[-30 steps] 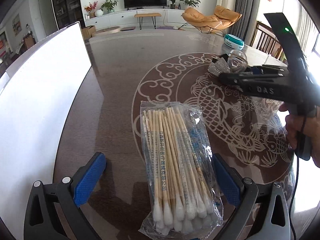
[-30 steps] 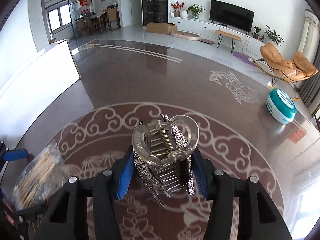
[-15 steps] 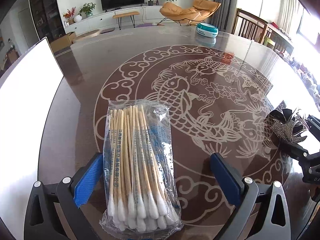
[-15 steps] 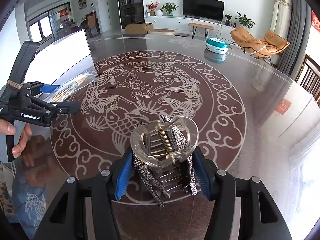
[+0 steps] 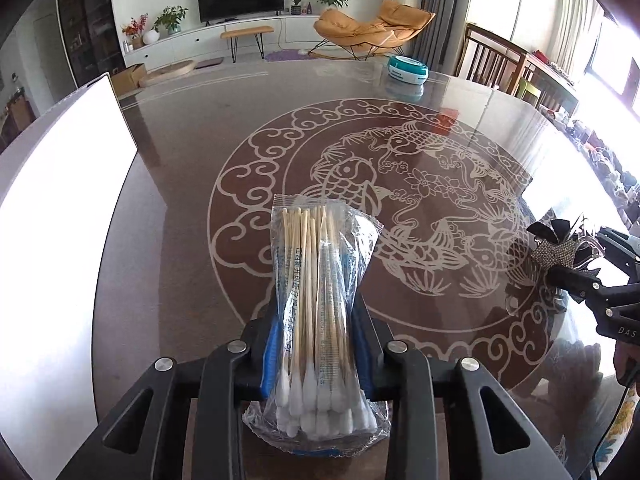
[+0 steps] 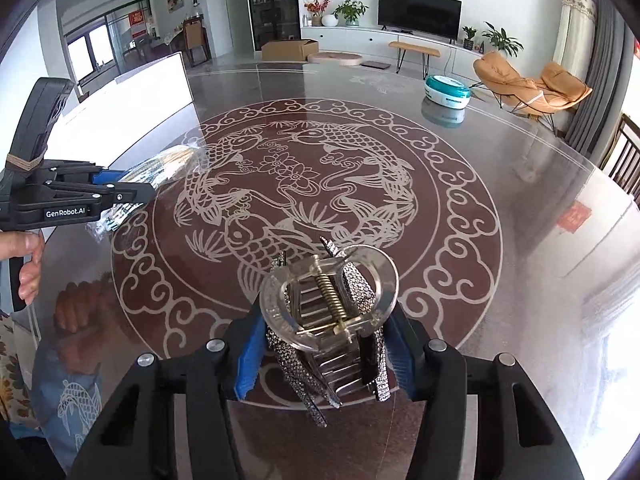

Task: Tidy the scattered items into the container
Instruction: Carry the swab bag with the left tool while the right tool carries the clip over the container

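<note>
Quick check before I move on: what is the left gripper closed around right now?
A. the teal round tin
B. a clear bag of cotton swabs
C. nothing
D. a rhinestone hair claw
B: in the left wrist view the blue pads of the left gripper squeeze the bag of cotton swabs as the jaws close, pinching it at its middle.

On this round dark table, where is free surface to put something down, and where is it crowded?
The fish medallion in the middle of the glossy dark table lies bare, between the white panel and the teal-and-white round case. The stretch toward that case is free too. The near edge is crowded: both grippers, the plastic bag of cotton swabs and the rhinestone hair claw.
</note>
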`<action>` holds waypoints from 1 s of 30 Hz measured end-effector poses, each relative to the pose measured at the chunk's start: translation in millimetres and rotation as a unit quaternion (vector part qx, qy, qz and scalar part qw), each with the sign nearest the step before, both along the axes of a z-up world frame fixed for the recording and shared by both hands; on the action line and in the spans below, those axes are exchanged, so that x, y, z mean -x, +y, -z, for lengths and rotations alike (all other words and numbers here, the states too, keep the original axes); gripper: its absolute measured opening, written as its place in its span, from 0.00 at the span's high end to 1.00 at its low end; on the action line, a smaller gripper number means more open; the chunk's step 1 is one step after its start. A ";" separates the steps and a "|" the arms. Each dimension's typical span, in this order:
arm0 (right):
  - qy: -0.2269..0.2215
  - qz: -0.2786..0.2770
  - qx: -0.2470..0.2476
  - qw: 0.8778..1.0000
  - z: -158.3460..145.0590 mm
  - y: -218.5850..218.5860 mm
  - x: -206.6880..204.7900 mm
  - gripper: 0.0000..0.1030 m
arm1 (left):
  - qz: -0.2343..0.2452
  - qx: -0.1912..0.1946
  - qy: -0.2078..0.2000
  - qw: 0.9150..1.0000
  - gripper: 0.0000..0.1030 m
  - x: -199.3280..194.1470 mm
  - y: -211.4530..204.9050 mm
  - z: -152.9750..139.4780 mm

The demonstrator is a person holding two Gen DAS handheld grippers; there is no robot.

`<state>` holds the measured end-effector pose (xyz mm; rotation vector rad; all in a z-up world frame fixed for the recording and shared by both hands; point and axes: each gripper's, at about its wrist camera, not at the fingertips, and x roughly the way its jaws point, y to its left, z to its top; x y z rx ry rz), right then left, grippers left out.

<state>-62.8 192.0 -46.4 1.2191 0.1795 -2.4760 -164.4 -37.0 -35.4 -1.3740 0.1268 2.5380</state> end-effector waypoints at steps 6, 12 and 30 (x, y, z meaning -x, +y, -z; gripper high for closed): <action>-0.011 -0.009 0.019 1.000 -19.6 -8.3 -17.1 0.47 | -0.009 -0.035 -0.003 0.999 0.70 -33.7 -7.2 -9.6; 0.012 -0.047 0.040 0.998 -65.9 -58.8 -27.5 0.47 | -0.021 -0.085 0.043 0.995 0.70 -63.6 -40.0 -75.9; 0.009 -0.255 0.095 0.962 -137.7 -398.5 -11.6 0.47 | -0.232 -0.017 0.037 0.972 0.70 -92.5 -306.6 -114.3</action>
